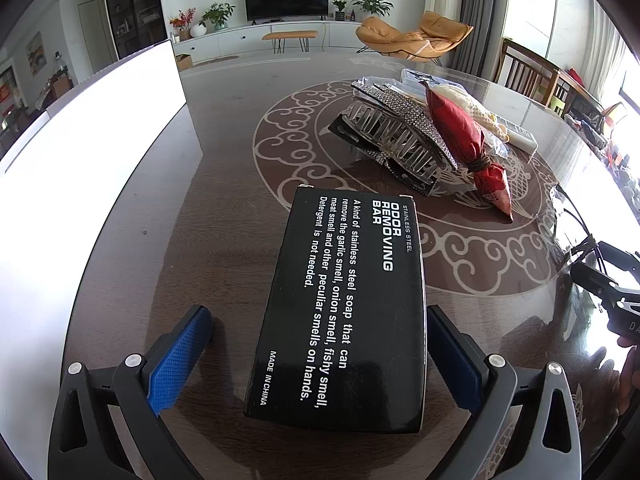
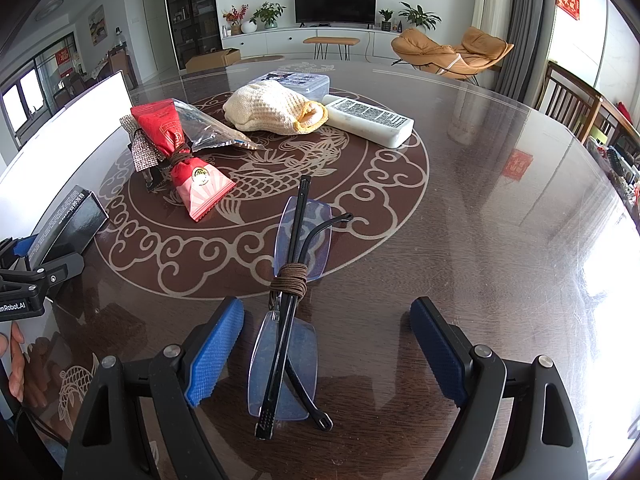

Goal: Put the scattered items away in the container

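Two hand-held grippers are in play here, and neither one has actually grabbed anything yet. Our left hand-held gripper [image 1: 318,356] has its blue pads spread wide around the black cardboard box with white "odor removing bar" lettering [image 1: 340,308]. The right-side pad looks like it's touching or nearly touching the box edge, but the left-side pad is clearly apart from it, so it's open, not gripping. From the right wrist view the box seems raised at its far end, though we can't tell what's propping it.

Our right hand-held gripper [image 2: 328,354] is also wide open, straddling the folded rimless glasses tied with brown cord [image 2: 286,320] lying flat on the dark patterned table [image 2: 480,220], with no contact on either side.

For the box step, we'd centre it between the pads first, then squeeze across the long sides so it doesn't twist out, since glossy card is probably slippery. Then we carry it over to the big white container [image 1: 92,152] just to the left, where the wall sits close by.
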{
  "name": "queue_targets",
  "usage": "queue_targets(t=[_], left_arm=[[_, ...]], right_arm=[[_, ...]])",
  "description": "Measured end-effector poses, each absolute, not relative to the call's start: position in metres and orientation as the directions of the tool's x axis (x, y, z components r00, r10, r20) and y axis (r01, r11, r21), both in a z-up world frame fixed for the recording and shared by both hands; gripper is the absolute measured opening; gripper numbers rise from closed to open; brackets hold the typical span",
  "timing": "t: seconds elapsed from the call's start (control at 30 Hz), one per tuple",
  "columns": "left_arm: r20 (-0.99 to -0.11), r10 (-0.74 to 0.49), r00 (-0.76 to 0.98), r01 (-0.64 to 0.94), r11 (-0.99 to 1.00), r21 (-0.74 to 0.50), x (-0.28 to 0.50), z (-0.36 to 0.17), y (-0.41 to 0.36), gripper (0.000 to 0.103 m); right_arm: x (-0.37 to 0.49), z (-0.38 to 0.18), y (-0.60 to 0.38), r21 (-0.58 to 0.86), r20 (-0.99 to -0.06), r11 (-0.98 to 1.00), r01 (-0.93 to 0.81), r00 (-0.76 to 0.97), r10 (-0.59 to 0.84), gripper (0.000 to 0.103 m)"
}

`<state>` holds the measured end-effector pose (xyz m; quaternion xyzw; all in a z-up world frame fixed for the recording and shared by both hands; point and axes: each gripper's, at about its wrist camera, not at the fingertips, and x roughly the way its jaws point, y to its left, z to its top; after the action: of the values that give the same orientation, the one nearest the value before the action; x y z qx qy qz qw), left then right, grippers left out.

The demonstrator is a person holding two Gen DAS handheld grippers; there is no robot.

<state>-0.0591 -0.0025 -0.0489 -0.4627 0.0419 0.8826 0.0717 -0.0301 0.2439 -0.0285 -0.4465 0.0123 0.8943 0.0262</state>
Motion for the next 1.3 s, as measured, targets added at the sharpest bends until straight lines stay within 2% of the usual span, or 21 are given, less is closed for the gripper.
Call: queue_targets(t=[0.8,0.87,0.9,0.93,0.97,1.0,1.13,1.3], left_arm=[[-0.825,0.085,-0.559,-0.161,-0.987,0.008,-0.065,-0.051,-0.003,0.103],[-0.827,0.088,-0.555,-0.166,-0.986,0.007,-0.066,-0.051,-0.003,0.103],[-0.828,0.092,-0.553,-0.170,-0.985,0.005,-0.065,-0.051,-0.002,0.103],[-0.823,0.094,-0.560,-0.175,-0.985,0.006,-0.064,-0.049,-0.001,0.092],[-0.809,0.100,-0.579,-0.177,-0.984,0.005,-0.060,-0.046,-0.001,0.077],[-0.804,0.107,-0.584,-0.182,-0.983,0.001,-0.057,-0.043,0.000,0.058],[-0.802,0.194,-0.565,-0.185,-0.977,-0.106,-0.042,-0.038,-0.004,0.058],[-0.775,0.226,-0.590,-0.204,-0.971,-0.128,-0.015,-0.024,-0.002,0.058]], right_arm=[[-0.029,-0.029,0.243,-0.005,-0.799,-0.999,-0.049,-0.601,0.033,0.086],[-0.029,-0.029,0.242,-0.004,-0.795,-0.999,-0.040,-0.605,0.027,0.083],[-0.028,-0.028,0.241,0.006,-0.789,-1.000,-0.021,-0.614,0.008,0.068],[-0.027,-0.026,0.239,0.004,-0.781,-1.000,-0.011,-0.624,0.004,0.038],[-0.026,-0.025,0.238,0.003,-0.775,-1.000,-0.008,-0.632,0.003,0.021],[-0.024,-0.024,0.238,0.011,-0.773,-1.000,-0.007,-0.634,-0.004,0.017],[-0.005,-0.019,0.240,0.092,-0.752,-0.995,-0.034,-0.657,-0.047,0.013],[0.021,-0.006,0.230,0.151,-0.717,-0.988,-0.021,-0.690,-0.095,0.013]])
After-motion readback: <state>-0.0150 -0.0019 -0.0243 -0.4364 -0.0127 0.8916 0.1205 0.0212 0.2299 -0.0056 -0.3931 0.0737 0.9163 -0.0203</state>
